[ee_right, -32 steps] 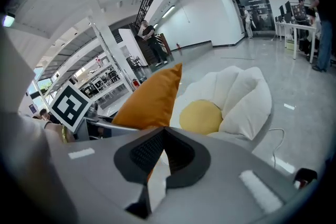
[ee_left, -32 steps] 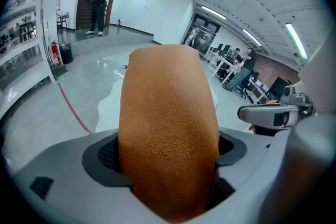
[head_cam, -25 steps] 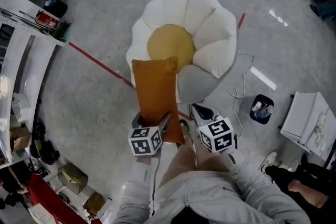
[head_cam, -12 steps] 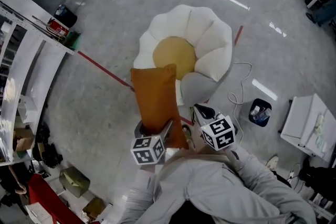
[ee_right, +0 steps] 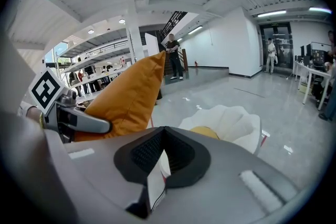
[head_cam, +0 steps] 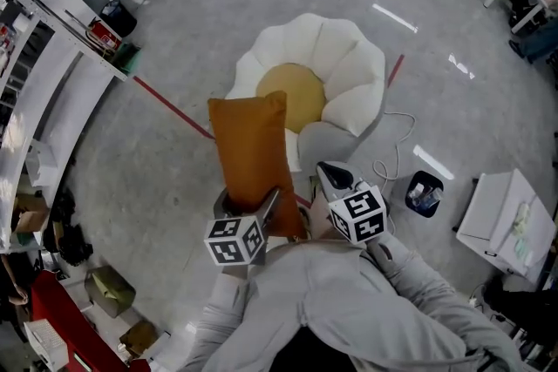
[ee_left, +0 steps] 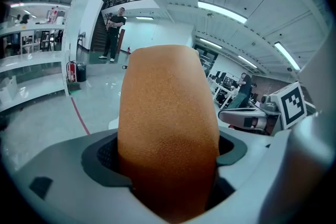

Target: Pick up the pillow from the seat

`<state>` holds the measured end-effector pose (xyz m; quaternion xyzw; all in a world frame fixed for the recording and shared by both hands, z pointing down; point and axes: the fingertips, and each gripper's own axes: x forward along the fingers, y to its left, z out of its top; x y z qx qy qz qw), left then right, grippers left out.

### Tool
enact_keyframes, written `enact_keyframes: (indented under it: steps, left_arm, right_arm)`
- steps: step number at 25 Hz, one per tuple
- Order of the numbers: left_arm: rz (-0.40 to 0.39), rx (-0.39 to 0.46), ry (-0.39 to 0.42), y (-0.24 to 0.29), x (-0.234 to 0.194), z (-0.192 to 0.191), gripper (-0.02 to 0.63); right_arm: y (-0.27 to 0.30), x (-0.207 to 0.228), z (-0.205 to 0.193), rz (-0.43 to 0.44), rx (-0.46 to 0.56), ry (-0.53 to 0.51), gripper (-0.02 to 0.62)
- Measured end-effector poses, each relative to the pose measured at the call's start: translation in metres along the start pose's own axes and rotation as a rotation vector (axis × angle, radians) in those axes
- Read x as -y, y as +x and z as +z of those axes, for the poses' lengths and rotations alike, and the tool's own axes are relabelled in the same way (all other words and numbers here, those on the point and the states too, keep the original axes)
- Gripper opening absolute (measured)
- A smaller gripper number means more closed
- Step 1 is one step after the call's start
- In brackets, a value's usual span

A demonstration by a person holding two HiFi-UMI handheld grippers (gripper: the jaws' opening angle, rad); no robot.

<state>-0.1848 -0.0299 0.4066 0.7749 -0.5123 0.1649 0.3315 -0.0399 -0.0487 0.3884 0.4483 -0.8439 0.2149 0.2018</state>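
Rising with your left tongs (head_cam: 250, 209) clamping its near end, the pillow (head_cam: 253, 148) is hanging clear of the seat (head_cam: 353, 70), long axis pointing to 12 o'clock. Your right tongs (head_cam: 330, 174) are riding closed at its 3 o'clock.

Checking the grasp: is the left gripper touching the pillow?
Touching. Left gripper view: the left gripper has both jaws pressed into the pillow.
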Motion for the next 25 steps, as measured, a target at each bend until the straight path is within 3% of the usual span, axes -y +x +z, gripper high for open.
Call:
enact_keyframes:
  steps: [10, 25]
  left_arm:
    - [0.032, 0.049, 0.010, -0.014, -0.014, 0.013, 0.449]
    - [0.014, 0.034, 0.003, 0.003, -0.014, 0.017, 0.451]
  right_arm:
    - [-0.003, 0.002, 0.018, -0.016, 0.041, -0.021, -0.002]
    - [-0.001, 0.015, 0.021, -0.043, 0.042, -0.022, -0.002]
